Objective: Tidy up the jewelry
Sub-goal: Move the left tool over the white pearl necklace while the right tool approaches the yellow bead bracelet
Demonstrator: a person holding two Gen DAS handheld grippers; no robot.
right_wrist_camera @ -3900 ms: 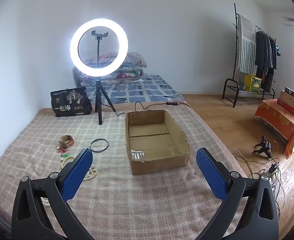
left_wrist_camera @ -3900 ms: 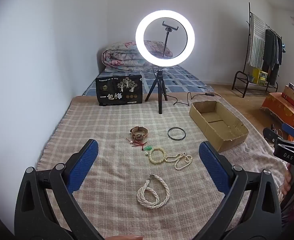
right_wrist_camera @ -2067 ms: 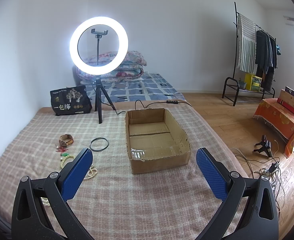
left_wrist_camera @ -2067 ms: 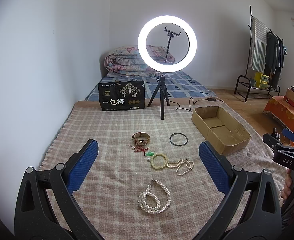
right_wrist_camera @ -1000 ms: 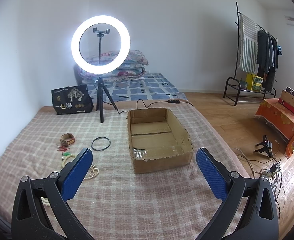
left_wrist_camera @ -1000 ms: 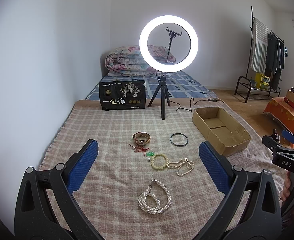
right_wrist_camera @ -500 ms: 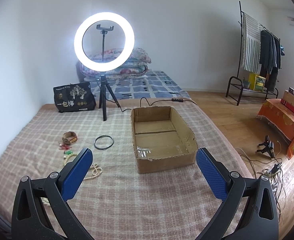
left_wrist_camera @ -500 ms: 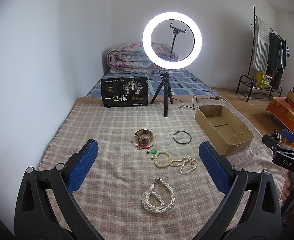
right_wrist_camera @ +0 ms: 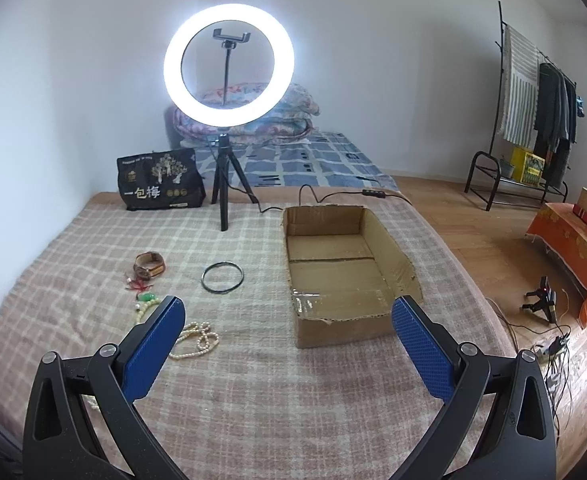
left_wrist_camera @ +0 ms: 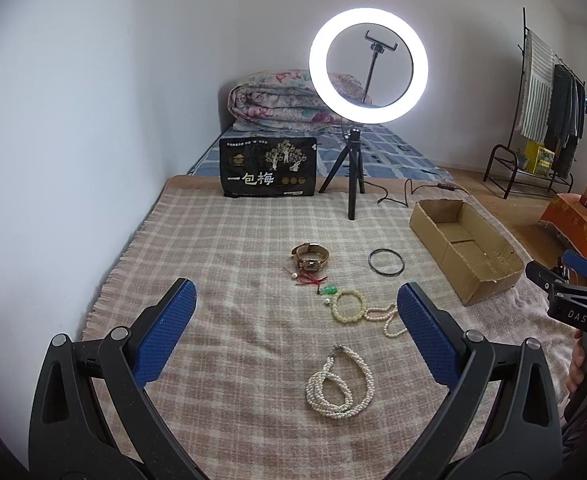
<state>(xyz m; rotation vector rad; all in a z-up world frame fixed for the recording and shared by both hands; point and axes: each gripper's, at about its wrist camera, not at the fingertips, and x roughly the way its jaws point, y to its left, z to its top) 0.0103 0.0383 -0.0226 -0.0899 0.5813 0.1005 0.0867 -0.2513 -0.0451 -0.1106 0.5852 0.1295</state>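
Both views shifted left; cardboard box (right_wrist_camera: 345, 264) runs lengthwise away.

Woven blanket (left_wrist_camera: 229, 248) (matt); corrugated cardboard box (right_wrist_camera: 389, 248).

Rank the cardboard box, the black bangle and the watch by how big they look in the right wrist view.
1. cardboard box, by far largest
2. black bangle
3. watch, slightly smaller than the bangle; it lies at a similar distance, so the order is fairly sure.
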